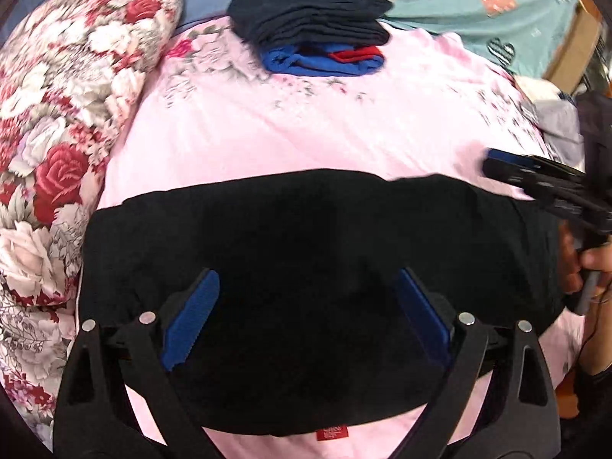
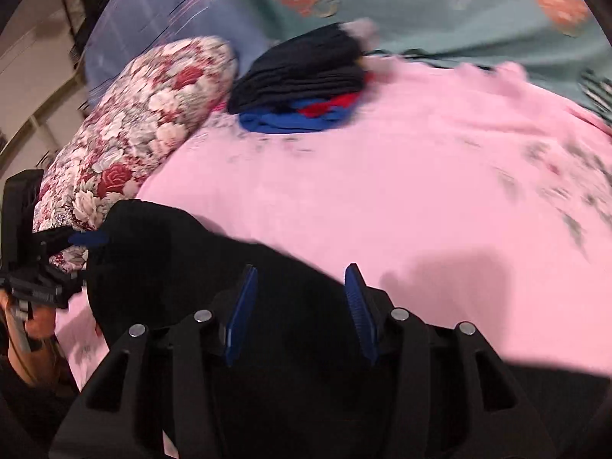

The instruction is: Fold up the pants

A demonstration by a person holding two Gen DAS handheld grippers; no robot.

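Note:
The black pants [image 1: 306, 244] lie folded in a wide flat bundle on the pink bedsheet [image 1: 306, 134]. My left gripper [image 1: 308, 279] is open, its blue pads spread wide over the middle of the pants, holding nothing. My right gripper [image 2: 302, 271] is open with a narrower gap, above the right end of the pants [image 2: 199, 267], empty. The right gripper also shows at the right edge of the left wrist view [image 1: 535, 179], and the left gripper at the left edge of the right wrist view [image 2: 88, 238].
A stack of folded dark, blue and red clothes [image 1: 313, 34] sits at the far side of the bed. A floral pillow [image 1: 69, 122] lies along the left. A teal heart-print blanket [image 1: 478, 4] lies behind. Loose clothes [image 1: 554, 114] lie at the right.

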